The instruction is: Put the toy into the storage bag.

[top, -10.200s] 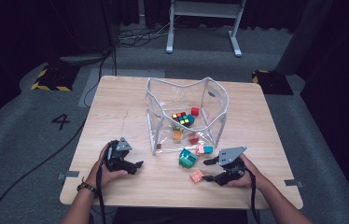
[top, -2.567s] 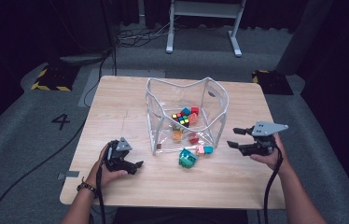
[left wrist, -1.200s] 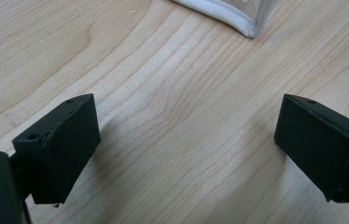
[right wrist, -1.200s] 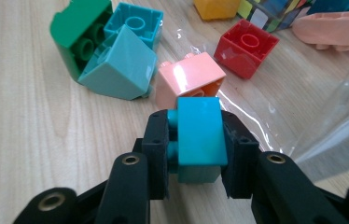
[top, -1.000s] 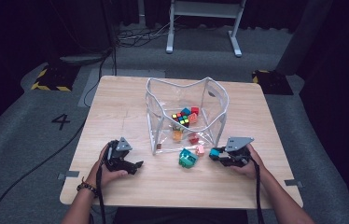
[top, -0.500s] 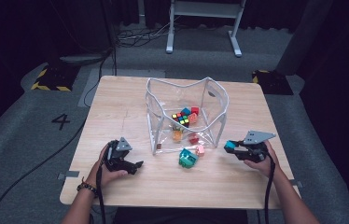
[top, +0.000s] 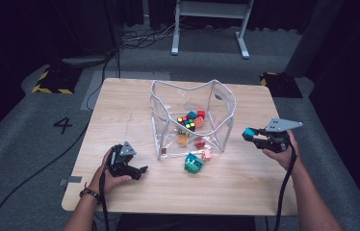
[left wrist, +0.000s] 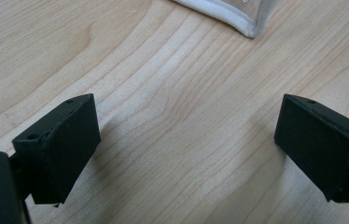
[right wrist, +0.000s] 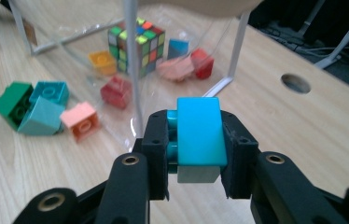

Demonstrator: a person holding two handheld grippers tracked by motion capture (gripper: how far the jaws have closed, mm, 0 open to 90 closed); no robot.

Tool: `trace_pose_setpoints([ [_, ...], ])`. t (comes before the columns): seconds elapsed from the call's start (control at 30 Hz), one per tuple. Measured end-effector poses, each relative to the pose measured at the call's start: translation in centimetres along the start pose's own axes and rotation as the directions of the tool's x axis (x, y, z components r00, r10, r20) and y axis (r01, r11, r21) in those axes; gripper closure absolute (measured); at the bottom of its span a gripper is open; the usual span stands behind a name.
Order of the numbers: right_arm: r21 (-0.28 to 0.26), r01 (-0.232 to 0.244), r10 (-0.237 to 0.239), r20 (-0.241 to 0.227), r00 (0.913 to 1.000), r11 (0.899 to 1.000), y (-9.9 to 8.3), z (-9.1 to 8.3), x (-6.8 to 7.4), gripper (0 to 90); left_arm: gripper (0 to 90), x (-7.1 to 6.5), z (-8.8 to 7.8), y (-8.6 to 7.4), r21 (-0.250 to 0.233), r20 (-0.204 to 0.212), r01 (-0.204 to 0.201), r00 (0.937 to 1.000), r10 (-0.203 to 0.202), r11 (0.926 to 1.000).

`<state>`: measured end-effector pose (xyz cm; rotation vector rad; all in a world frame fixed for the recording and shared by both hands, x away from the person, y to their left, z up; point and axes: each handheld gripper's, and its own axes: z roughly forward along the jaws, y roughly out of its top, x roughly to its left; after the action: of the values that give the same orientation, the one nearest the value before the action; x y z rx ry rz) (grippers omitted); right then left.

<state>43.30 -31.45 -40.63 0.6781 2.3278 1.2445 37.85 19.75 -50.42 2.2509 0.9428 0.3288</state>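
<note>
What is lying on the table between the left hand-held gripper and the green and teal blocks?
Nothing: in the high view, only bare wood separates the left hand-held gripper from the green and teal blocks.

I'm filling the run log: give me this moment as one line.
right gripper: shut on cyan brick, raised beside clear bin | left gripper: open, empty, over table | loose bricks outside bin

High cam: fixed above the person's side, facing fwd and down over the whole table. Left gripper cam: v. close, angled down at the tabletop. Right gripper cam: low, near, faces the clear bin; bin is shared w/ the high view.
</note>
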Motion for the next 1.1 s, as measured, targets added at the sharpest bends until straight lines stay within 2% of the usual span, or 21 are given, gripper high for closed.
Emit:
trace_pose_setpoints([
  [0.1,-0.015,0.013,-0.013,0.014,0.9998,1.000,1.4,-0.4,-0.7,67.9,7.0,0.0,0.0,0.0,-0.001,0.000,0.001,1.0000,-0.001,1.0000],
  [0.13,-0.018,0.000,0.001,0.012,0.9999,1.000,2.0,-0.6,-0.9,67.9,7.0,0.0,0.0,0.0,0.000,0.000,0.000,1.0000,0.000,1.0000],
  [0.17,-0.035,0.014,-0.013,0.018,0.9998,0.999,2.8,-0.7,-1.2,67.9,7.0,0.0,0.0,0.0,0.000,0.000,0.000,1.0000,0.000,1.0000],
  [0.37,-0.066,0.028,-0.025,0.048,0.9985,0.997,6.9,-1.4,-2.0,67.9,7.0,0.0,0.0,0.0,0.000,0.000,-0.001,1.0000,0.001,1.0000],
  [0.5,-0.077,0.034,-0.029,0.071,0.9971,0.996,8.8,-1.6,-2.5,67.9,7.0,0.0,0.0,0.0,-0.001,0.000,0.002,1.0000,-0.002,1.0000],
  [0.67,-0.085,0.049,-0.042,0.077,0.9961,0.995,10.5,-1.6,-3.1,67.9,7.0,0.0,0.0,0.0,-0.001,0.000,0.002,1.0000,-0.002,1.0000],
  [0.8,-0.083,0.056,-0.051,0.062,0.9968,0.995,12.1,-1.0,-3.5,67.9,7.0,0.0,0.0,0.0,-0.001,0.000,0.002,1.0000,-0.002,1.0000],
  [1.0,-0.054,0.118,-0.116,0.038,0.9925,0.992,14.4,0.8,-3.2,67.9,7.0,0.0,0.0,0.0,0.000,0.000,0.000,1.0000,0.000,1.0000],
  [1.1,-0.041,0.125,-0.125,0.015,0.9921,0.991,15.2,1.7,-2.9,67.9,7.0,0.0,0.0,0.0,0.000,0.000,-0.001,1.0000,0.001,1.0000],
])
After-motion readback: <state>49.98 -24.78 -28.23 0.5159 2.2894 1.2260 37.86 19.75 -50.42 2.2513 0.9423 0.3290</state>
